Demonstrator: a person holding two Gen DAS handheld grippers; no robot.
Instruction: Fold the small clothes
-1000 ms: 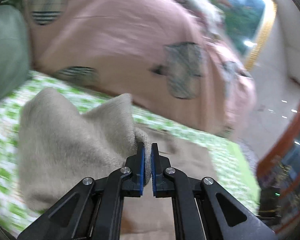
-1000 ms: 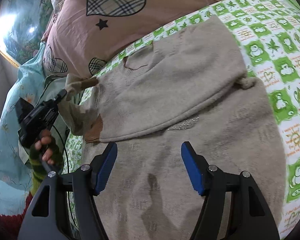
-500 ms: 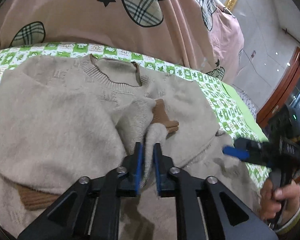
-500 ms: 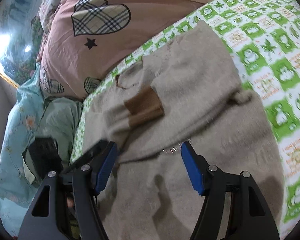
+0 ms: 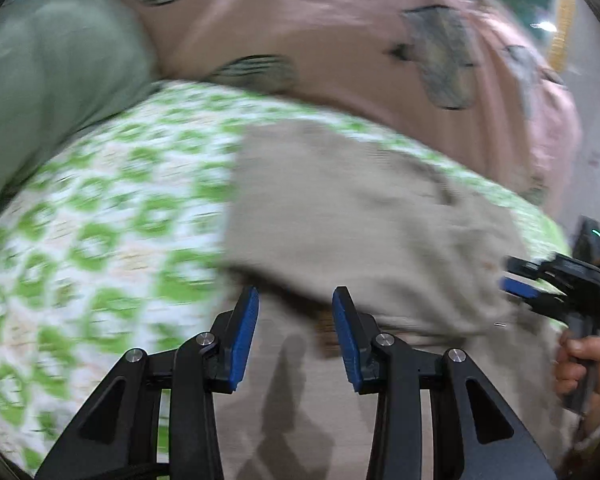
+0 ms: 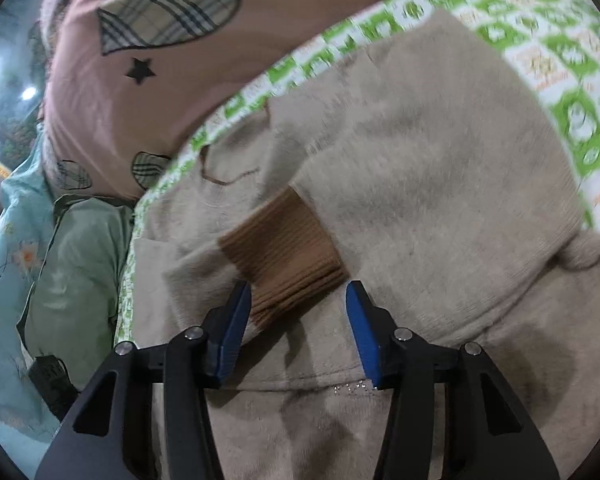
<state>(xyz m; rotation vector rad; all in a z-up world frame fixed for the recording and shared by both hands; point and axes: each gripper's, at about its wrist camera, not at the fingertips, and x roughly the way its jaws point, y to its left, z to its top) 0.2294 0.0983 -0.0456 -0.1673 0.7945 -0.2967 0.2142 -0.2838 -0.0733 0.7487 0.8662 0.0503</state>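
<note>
Both claws hang open over a beige sweater that lies spread on the bed.

At the far left lies a pale green pillow, then the green and white frog-print sheet, which carries small orange writing too blurred to read. Behind them is a pink quilt with plaid hearts and a black star. The left claw is open and holds nothing, over the lower edge of the sweater. The right claw is open too, its blue pads on either side of the brown ribbed cuff of a sleeve folded across the chest, not pressing it. At the right edge of the left view, a hand grips the other claw's handle.
</note>
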